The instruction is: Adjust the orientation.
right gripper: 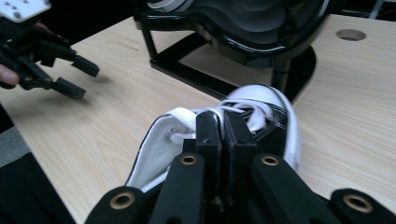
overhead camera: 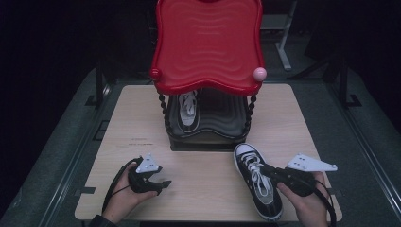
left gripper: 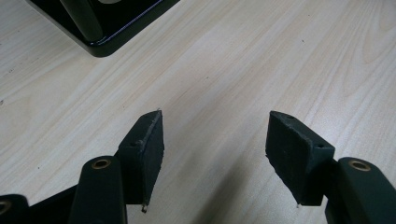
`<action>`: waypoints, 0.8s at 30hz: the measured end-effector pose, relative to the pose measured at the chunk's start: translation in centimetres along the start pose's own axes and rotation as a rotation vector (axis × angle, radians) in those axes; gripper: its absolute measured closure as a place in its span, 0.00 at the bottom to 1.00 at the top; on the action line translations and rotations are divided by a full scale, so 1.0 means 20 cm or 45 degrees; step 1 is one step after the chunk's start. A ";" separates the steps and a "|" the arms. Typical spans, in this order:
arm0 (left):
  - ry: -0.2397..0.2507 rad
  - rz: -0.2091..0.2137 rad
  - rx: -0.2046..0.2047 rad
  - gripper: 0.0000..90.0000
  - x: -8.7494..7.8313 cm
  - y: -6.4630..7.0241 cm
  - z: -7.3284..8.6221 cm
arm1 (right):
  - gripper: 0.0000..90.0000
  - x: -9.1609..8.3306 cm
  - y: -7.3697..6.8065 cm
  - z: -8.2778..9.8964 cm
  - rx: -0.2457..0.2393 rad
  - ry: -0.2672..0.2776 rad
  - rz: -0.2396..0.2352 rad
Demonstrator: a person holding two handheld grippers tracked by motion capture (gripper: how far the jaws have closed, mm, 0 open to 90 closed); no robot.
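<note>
The right gripper [overhead camera: 276,174] pinches the tongue of a black sneaker [overhead camera: 257,182], its jaws pressed together on it; the shoe lies near the counter's [overhead camera: 208,189] front right corner, toe toward the shoe rack [overhead camera: 208,52]. The left gripper [overhead camera: 163,187], jaws spread with nothing between them, sits near the front left edge. A second sneaker [overhead camera: 188,111] rests on the rack's lower black shelf.

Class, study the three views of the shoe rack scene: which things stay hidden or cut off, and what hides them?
- Shoe on the lower shelf: heel hidden by the red top shelf, high view.
- Held shoe: what the right gripper pinches, hidden behind its shut jaws, right gripper view.
- Rack base: cut by the top edge, left gripper view.
</note>
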State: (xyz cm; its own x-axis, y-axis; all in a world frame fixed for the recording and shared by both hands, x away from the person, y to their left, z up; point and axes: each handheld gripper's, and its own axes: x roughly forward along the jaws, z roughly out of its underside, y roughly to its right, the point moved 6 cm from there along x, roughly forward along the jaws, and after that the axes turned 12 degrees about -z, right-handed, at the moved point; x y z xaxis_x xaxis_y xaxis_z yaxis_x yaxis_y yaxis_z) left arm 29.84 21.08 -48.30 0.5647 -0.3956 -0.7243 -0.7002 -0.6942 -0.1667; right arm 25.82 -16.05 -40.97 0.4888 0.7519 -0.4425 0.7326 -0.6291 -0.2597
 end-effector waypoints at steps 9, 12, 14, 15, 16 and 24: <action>-0.001 0.003 0.007 0.41 0.00 0.01 0.00 | 0.95 0.14 -0.10 -0.02 -0.034 -0.021 -0.110; -0.001 0.004 0.006 0.41 0.01 0.01 0.00 | 0.95 0.25 -0.15 -0.04 -0.069 -0.046 -0.156; 0.001 0.004 0.007 0.41 0.01 0.01 -0.01 | 0.95 0.29 -0.15 -0.04 -0.079 -0.053 -0.172; 0.003 0.001 0.008 0.41 0.01 0.01 -0.01 | 0.95 0.31 -0.16 -0.04 -0.083 -0.056 -0.182; 0.004 -0.002 0.005 0.41 0.01 0.01 -0.01 | 0.95 0.34 -0.17 -0.05 -0.095 -0.062 -0.189; 0.001 0.001 0.015 0.42 0.00 0.00 -0.01 | 0.95 0.49 -0.20 -0.05 -0.164 -0.081 -0.236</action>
State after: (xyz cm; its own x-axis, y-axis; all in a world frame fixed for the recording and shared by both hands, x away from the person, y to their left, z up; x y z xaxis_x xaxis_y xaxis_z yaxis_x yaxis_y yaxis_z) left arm 29.87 20.94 -48.28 0.5648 -0.3966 -0.7237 -0.7056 -0.6868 -0.1744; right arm 28.13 -5.99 -43.30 0.3121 0.8358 -0.4518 0.8635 -0.4478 -0.2320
